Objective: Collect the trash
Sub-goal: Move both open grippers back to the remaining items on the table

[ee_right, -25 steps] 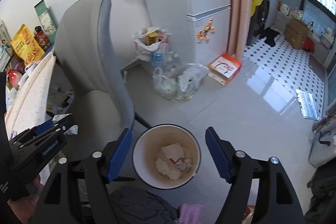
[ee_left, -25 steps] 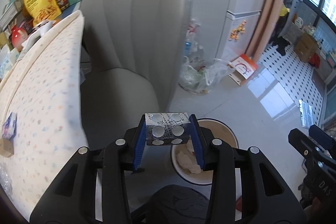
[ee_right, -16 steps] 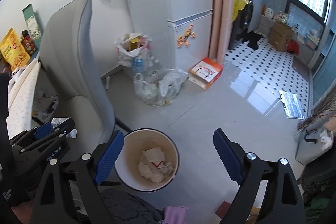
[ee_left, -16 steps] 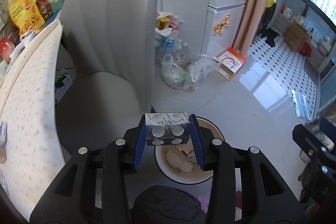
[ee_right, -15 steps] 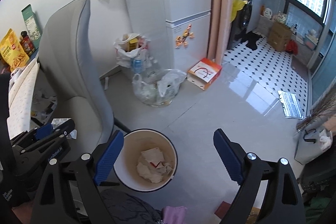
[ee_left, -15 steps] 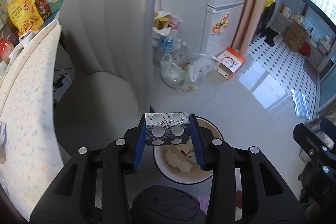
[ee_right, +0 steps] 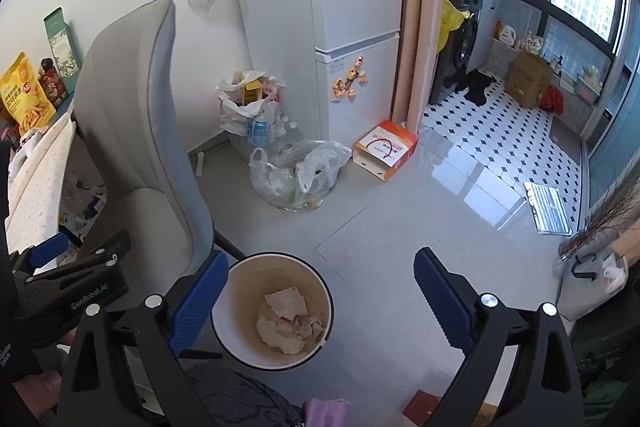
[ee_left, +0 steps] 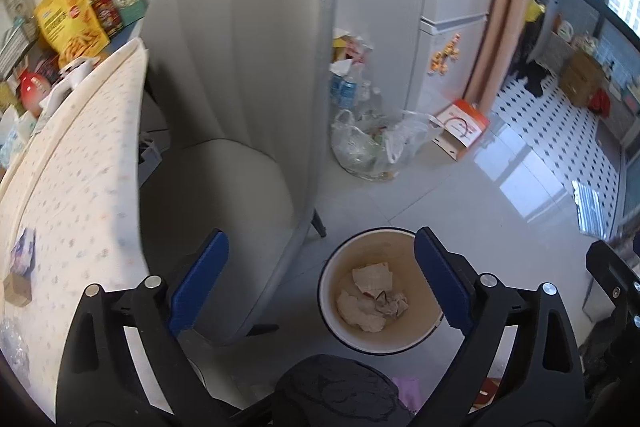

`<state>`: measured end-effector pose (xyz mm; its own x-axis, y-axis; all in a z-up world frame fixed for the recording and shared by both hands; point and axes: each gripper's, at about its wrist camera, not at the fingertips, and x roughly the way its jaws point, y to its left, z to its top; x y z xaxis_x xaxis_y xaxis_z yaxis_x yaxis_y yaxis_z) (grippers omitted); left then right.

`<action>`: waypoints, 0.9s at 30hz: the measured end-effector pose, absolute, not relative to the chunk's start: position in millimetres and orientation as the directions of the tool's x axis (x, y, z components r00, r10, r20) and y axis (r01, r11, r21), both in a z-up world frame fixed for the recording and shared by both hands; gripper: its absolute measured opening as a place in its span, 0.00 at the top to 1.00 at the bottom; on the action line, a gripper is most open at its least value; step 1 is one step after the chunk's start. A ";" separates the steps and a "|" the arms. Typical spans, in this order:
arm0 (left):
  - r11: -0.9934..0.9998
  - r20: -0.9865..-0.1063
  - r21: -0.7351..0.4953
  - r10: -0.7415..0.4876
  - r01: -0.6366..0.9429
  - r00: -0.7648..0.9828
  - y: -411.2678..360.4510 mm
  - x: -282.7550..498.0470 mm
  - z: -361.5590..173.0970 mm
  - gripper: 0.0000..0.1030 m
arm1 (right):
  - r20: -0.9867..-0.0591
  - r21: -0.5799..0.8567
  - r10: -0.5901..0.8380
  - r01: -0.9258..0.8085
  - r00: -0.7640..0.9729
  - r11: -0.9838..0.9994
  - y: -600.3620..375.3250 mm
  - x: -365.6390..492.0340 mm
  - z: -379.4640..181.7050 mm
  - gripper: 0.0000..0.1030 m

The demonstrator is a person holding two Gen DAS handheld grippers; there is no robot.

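A round white trash bin with a dark rim stands on the floor and holds crumpled paper; it also shows in the right wrist view. My left gripper is open and empty above the bin and the chair edge. My right gripper is open and empty, over the bin's right side. The left gripper shows at the left edge of the right wrist view. The silver blister pack is not visible as a distinct item.
A grey chair stands left of the bin. A table with a patterned cloth holds snacks and small boxes. Plastic bags of bottles and an orange box sit by the white fridge.
My left gripper has opened and the silver blister pack it held is gone from between its fingers. The right gripper stays open.
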<state>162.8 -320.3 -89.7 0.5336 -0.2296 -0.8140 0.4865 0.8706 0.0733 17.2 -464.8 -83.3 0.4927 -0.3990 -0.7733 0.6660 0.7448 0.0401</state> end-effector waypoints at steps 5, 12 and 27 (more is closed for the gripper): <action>0.888 -0.794 0.092 -0.207 0.451 0.571 -300.6 163.4 -77.8 0.08 | -0.759 0.029 -0.404 0.646 0.511 0.763 -448.1 25.2 -72.5 0.10; 0.920 -0.754 0.098 -0.180 0.379 0.631 -259.8 165.0 -53.2 0.07 | -0.709 0.040 -0.390 0.585 0.588 0.810 -411.1 39.0 -46.5 0.10; 0.985 -0.689 0.083 -0.051 0.148 0.723 -122.7 167.1 -14.1 0.07 | -0.646 0.040 -0.290 0.410 0.707 0.911 -312.1 74.7 -9.9 0.07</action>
<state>167.1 -122.7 -14.1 0.7233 -0.0508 -0.6887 0.1482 0.9855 0.0830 74.7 -312.1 -9.9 0.7066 -0.2896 -0.6457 0.4101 0.9112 0.0401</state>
